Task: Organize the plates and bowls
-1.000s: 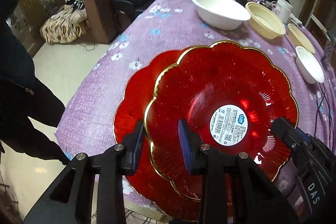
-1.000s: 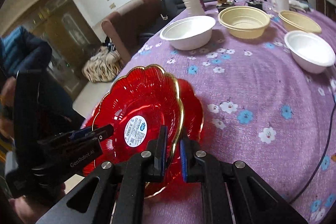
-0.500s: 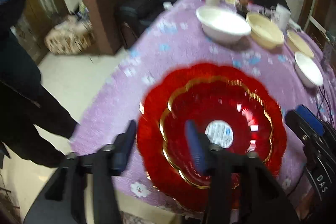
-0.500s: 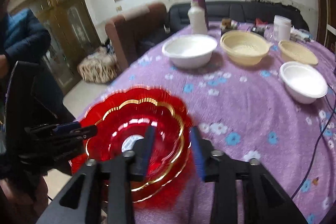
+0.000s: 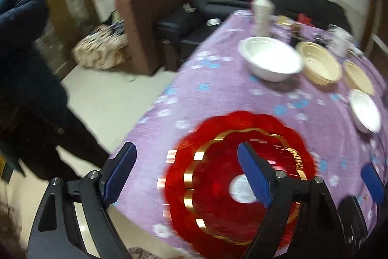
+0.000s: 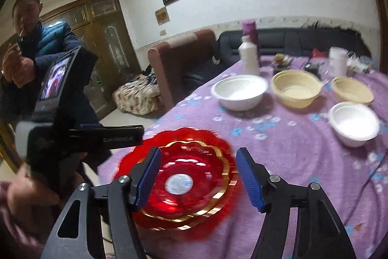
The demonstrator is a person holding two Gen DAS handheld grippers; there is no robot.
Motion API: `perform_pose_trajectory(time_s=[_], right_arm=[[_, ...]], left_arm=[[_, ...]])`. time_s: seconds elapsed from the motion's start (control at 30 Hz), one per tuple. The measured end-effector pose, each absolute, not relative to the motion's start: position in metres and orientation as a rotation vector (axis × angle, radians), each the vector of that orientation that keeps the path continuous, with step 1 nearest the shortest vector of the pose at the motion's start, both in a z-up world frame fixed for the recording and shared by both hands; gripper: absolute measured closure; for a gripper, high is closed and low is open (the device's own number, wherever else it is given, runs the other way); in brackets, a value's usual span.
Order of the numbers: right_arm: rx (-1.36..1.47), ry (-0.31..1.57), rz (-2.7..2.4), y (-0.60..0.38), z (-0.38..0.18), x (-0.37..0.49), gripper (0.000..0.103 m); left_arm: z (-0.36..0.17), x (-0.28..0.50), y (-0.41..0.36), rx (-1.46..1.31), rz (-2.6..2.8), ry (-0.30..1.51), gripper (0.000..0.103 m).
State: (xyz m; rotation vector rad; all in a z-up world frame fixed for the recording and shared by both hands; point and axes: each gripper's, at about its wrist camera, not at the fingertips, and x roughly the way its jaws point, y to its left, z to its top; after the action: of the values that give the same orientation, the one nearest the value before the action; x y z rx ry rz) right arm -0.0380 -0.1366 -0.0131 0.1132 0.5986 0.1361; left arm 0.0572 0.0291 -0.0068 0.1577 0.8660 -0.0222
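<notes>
Two red scalloped plates with gold rims lie stacked (image 5: 218,176) (image 6: 194,171) at the near edge of the purple flowered table (image 5: 218,89) (image 6: 291,149). My left gripper (image 5: 186,172) is open and empty above and short of the stack; its body also shows in the right wrist view (image 6: 104,136). My right gripper (image 6: 198,176) is open and empty above the stack. A large white bowl (image 5: 270,62) (image 6: 238,92), two beige colander bowls (image 5: 319,66) (image 6: 297,87) (image 6: 352,90) and a small white bowl (image 5: 365,111) (image 6: 354,123) stand farther back.
A white bottle (image 6: 248,56), a purple flask (image 6: 249,28), a white cup (image 6: 337,62) and clutter stand at the table's far end. A brown armchair (image 6: 184,60) and black sofa (image 6: 291,40) lie beyond. A man (image 6: 36,45) stands at left. A cable (image 6: 368,176) crosses the right side.
The upper red plate was let go onto the lower one. Both grippers opened wide and pulled back and up from the stack.
</notes>
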Motion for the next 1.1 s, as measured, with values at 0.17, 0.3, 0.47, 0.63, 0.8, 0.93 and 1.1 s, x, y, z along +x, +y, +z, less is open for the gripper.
perform_pose_trajectory(time_s=[0.17, 0.3, 0.47, 0.63, 0.8, 0.93, 1.1], right_arm=[[0.2, 0.603, 0.005, -0.195, -0.014, -0.045, 0.035], [0.232, 0.571, -0.071, -0.231, -0.008, -0.049, 0.035], [0.299, 0.547, -0.073, -0.264, -0.001, -0.046, 0.03], [0.417, 0.587, -0.071, -0.302, -0.011, -0.037, 0.029], [0.562, 0.582, -0.157, -0.369, -0.024, -0.048, 0.029], [0.618, 0.577, -0.173, -0.411, -0.027, -0.047, 0.027], [0.693, 0.583, -0.154, -0.445, -0.031, -0.027, 0.027]], left_arm=[[0.001, 0.055, -0.01, 0.194, -0.118, 0.864, 0.017], [0.011, 0.06, -0.041, 0.187, -0.19, 0.865, 0.017], [0.017, 0.078, -0.071, 0.169, -0.232, 0.888, 0.017], [0.008, 0.11, -0.089, 0.087, -0.19, 0.967, 0.017], [-0.013, 0.117, -0.129, 0.112, -0.165, 1.026, 0.017], [-0.029, 0.117, -0.167, 0.101, -0.202, 1.089, 0.017], [-0.043, 0.118, -0.216, 0.139, -0.206, 1.105, 0.017]])
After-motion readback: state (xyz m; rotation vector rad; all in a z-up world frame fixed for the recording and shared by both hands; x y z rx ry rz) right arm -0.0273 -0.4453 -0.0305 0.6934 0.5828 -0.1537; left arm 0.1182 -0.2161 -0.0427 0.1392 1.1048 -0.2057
